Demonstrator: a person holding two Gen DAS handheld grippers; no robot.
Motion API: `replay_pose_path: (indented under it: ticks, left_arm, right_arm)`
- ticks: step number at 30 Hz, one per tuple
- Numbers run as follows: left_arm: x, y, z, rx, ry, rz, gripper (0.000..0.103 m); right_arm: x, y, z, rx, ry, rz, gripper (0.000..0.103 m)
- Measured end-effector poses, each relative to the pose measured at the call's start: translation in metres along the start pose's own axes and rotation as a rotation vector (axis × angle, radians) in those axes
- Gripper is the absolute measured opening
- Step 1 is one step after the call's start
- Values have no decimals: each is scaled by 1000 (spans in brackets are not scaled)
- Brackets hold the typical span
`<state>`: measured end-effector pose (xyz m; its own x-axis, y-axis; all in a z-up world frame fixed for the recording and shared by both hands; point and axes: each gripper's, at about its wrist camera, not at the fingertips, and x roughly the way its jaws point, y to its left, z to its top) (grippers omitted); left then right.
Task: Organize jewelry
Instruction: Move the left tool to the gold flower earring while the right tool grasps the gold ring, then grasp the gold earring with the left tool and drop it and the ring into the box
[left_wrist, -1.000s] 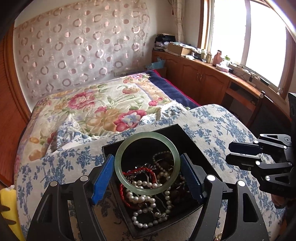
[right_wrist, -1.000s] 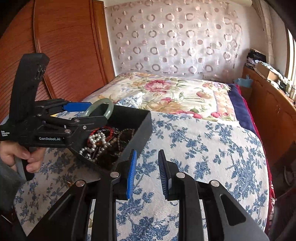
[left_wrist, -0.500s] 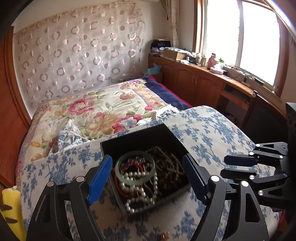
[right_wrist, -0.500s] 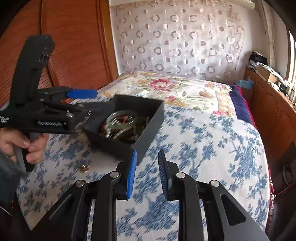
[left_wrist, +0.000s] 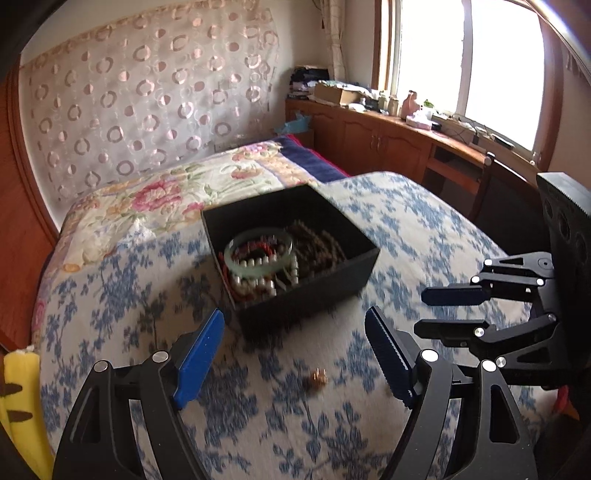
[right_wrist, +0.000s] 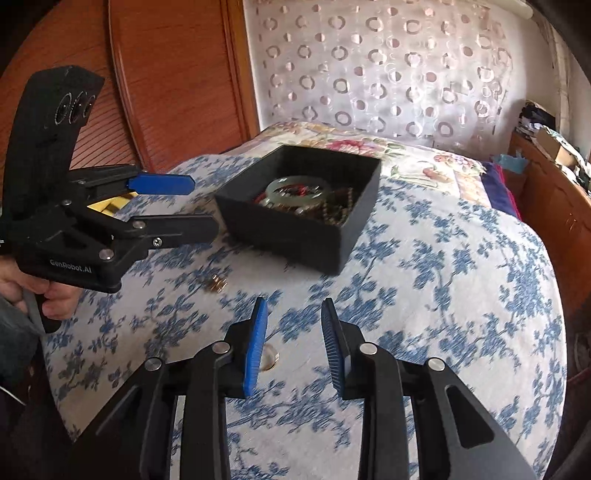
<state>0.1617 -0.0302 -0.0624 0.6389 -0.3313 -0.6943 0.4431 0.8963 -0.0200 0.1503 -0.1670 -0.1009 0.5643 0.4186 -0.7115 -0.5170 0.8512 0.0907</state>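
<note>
A black open box sits on the blue-flowered bedspread. It holds a pale green bangle lying on pearl, red and dark bead strands. My left gripper is open and empty, drawn back from the box. My right gripper is open and empty, to the right of the box. A small gold piece lies on the bedspread between the grippers. A gold ring lies by my right gripper's left finger.
The bed carries a floral quilt behind the box. Wooden cabinets run under the window at right. A yellow object lies at the bed's left edge. A wooden wardrobe stands left.
The left gripper let the green bangle drop into the box, then pulled back and up. The right gripper also drew back and opened a little wider.
</note>
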Motion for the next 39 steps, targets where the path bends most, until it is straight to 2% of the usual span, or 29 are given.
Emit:
replay_pose_path:
  ticks: [11,13,14,16,20,23,27,31,35,37,39]
  left_arm:
    - [13,7,-32,-31,76,10,75]
    - [16,8,-36,-32,89,3,71]
    - [18,7,-38,-30,99,0,65]
    - [22,7,-41,-29,115,-5,63]
    - [25,4,-41,-23,122,-18,61]
    - [25,-1,-40,-18,119,-29,61]
    - [29,-9,-35,0,123,-44,52]
    - [33,-15,-33,12,129,-51,50]
    - [36,-16,-33,5,129,-52,43]
    - [36,-16,-32,-2,128,-52,34]
    - [36,-16,-32,-2,130,-51,18]
  right_arm:
    - [18,16,-15,-44,98,23,33]
    - [20,17,-15,-51,107,25,33]
    - [20,17,-15,-54,111,24,33]
    - [23,18,-15,-63,121,18,33]
    - [25,24,-16,-98,125,-8,33]
    - [26,23,-18,-122,120,-29,22]
    - [23,14,-18,-99,108,-23,22]
    - [16,4,-16,-68,81,-24,22]
    - [10,-5,-12,-48,62,-39,22]
    - [8,-8,-11,-41,55,-44,22]
    - [6,-10,-10,-38,49,-45,22]
